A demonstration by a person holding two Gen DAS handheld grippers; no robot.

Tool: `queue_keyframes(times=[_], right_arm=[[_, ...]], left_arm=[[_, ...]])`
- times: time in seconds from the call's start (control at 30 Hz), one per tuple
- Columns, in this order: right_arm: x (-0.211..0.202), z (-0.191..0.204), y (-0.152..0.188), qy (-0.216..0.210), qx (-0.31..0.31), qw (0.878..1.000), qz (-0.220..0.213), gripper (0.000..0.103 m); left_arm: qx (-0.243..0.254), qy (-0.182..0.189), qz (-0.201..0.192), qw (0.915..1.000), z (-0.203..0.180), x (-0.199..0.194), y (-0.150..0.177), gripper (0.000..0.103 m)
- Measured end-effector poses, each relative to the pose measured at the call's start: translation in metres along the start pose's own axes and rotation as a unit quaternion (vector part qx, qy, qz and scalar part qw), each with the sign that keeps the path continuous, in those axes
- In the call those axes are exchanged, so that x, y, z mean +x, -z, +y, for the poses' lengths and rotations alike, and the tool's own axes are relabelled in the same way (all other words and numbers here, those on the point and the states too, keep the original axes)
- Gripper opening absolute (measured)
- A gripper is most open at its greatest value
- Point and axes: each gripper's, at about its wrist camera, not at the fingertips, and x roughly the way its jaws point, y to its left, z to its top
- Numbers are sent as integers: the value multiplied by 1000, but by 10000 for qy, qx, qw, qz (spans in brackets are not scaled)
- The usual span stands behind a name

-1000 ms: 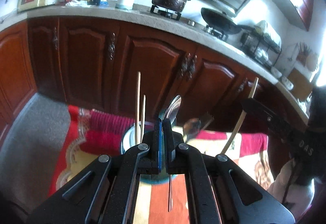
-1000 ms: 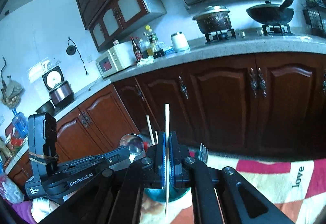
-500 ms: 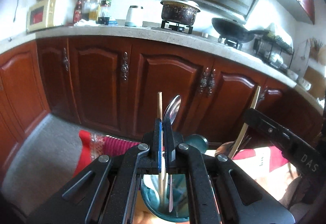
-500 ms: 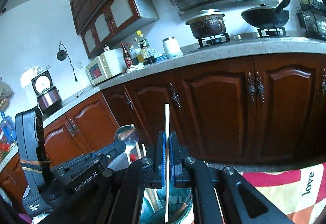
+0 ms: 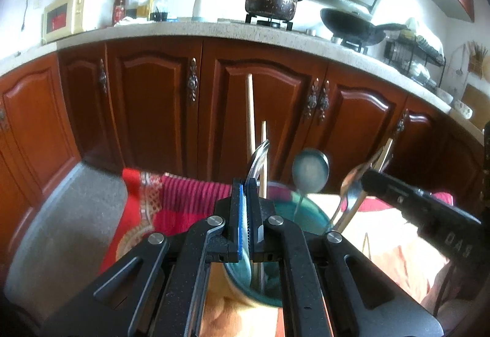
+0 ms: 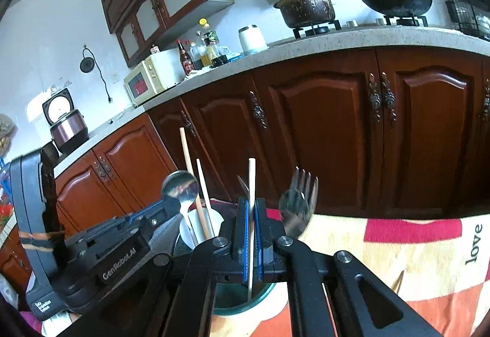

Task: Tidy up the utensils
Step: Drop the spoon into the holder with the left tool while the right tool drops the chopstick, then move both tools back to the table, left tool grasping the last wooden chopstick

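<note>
Now | left gripper (image 5: 245, 187) clenched on a spoon (image 5: 258, 156) | right gripper (image 6: 251, 208) clenched on one chopstick (image 6: 251, 183) | both utensils upright over the teal cup (image 5: 309, 211) on the checkered cloth (image 6: 398, 239)

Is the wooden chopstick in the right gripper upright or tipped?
Upright. The wooden chopstick stands vertically between the right gripper's shut blue pads, lower end over the teal cup.
</note>
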Motion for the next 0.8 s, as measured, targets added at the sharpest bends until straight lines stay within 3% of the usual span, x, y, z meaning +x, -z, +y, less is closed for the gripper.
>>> queue_keyframes(times=[0.2, 0.5, 0.57, 0.63, 0.8], right_arm=[[2, -13, 0, 27, 271, 9993, 241, 3], [-11, -28, 5, 95, 519, 9981, 330, 14], [-15, -28, 7, 94, 538, 9979, 342, 20], [-18, -28, 8, 77, 544, 9978, 363, 20], [-28, -23, 10, 67, 444, 9979, 468, 20]], left_arm=[[-71, -33, 213, 9997, 1, 1, 13, 1], [-162, -11, 343, 9993, 1, -5, 15, 1], [-163, -17, 361, 9992, 1, -7, 15, 7], [-165, -22, 340, 9993, 0, -11, 14, 24], [-147, -6, 275, 9995, -4, -23, 13, 31]])
